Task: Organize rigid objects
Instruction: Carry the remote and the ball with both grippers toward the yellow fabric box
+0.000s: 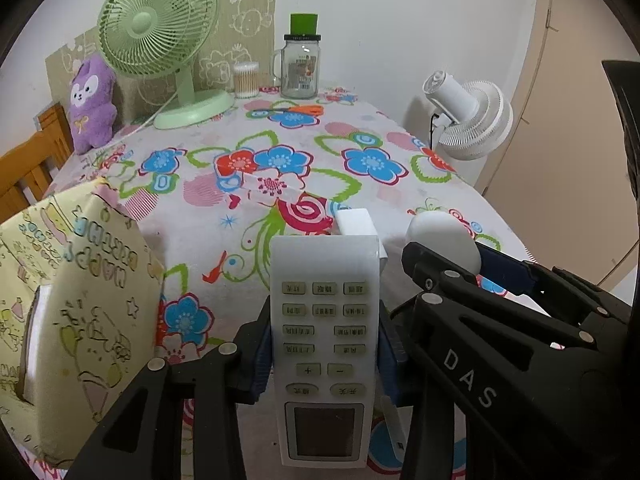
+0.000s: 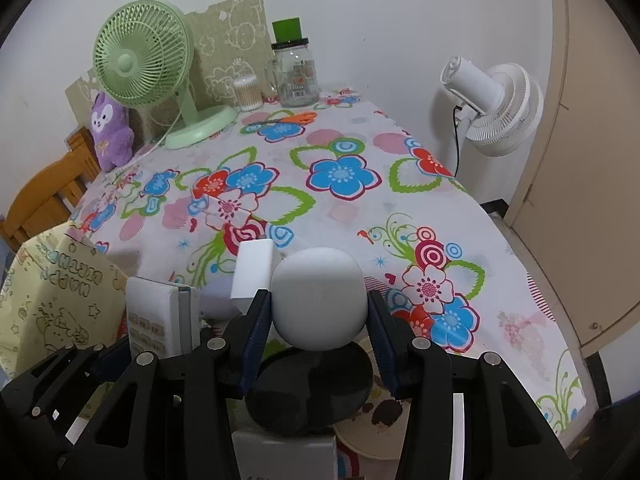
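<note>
My left gripper is shut on a white remote control, held above the flowered tablecloth; the remote also shows at the left of the right wrist view. My right gripper is shut on a white rounded case, which also shows in the left wrist view. A small white block sits just beyond the case and remote, also seen in the left wrist view. A black round object lies under the right gripper.
A yellow "Happy Birthday" bag stands at the near left. At the far end are a green desk fan, a purple plush, a cotton swab box and a glass jar. A white fan stands off the right edge.
</note>
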The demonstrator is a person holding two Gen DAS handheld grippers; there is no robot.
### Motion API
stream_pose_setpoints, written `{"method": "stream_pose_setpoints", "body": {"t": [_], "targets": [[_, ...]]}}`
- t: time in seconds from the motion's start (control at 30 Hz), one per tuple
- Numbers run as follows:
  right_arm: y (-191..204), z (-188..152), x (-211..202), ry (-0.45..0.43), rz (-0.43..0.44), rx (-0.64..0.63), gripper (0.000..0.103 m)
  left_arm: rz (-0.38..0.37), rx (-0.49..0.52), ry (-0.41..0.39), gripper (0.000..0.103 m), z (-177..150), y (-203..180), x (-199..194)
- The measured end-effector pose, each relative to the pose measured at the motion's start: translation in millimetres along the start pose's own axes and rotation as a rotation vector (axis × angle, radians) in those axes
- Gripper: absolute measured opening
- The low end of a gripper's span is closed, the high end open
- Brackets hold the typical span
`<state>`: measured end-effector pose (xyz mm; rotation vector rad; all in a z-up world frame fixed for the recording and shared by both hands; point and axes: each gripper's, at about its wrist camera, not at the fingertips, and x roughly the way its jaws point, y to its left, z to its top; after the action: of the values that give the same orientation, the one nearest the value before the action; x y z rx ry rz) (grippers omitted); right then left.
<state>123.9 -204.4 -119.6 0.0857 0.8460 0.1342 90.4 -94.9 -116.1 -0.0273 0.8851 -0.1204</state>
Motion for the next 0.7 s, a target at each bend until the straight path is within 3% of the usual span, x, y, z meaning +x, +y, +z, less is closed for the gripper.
{"method": "stream_pose_setpoints", "body": {"t": [0.7], "targets": [[7.8,1.3,-51.9,-0.094,-0.004,0.001,0.05,-0.023,0.017,-0.073,0.045,1.8,-3.8,-44.3]]}}
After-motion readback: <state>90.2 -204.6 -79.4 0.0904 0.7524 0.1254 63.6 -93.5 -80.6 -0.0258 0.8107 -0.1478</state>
